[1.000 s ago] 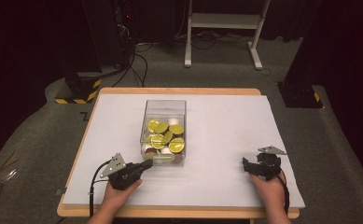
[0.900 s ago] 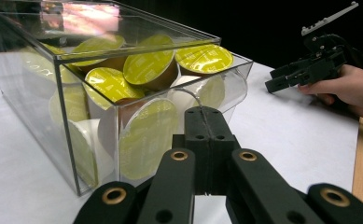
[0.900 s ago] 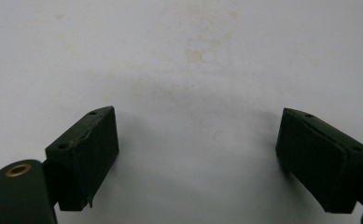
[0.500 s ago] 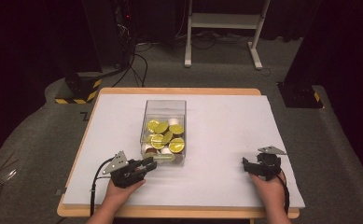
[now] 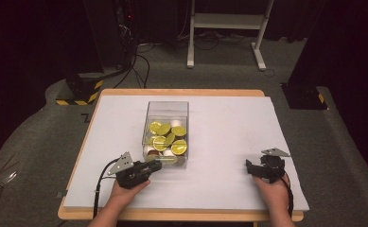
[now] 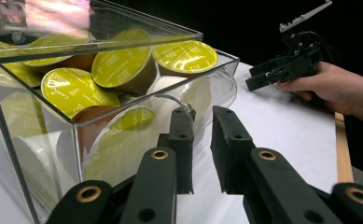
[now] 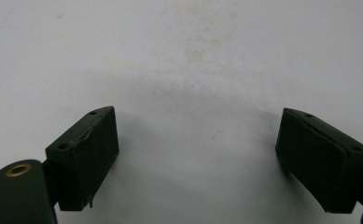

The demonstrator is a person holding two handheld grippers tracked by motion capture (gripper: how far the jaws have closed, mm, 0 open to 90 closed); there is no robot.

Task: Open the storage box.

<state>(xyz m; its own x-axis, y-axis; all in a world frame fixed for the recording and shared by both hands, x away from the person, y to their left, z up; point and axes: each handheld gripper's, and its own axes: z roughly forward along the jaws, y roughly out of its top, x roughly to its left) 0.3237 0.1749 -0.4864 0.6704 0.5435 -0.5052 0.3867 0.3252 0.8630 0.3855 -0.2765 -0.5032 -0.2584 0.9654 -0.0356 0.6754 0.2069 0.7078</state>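
We found the left gripper [image 5: 154, 166] at the near corner of the clear box [image 5: 166, 109], which sat mid-table on the white sheet [image 5: 229, 127]. Its jaws stood a narrow gap apart, one seemingly against the box wall, and we could not tell whether they pinched it. The box was see-through and square-edged, heaped with capsules [image 6: 123, 63] topped in yellow-green foil. The right gripper [image 5: 251, 169] rested well apart to the right, jaws wide and holding nothing.
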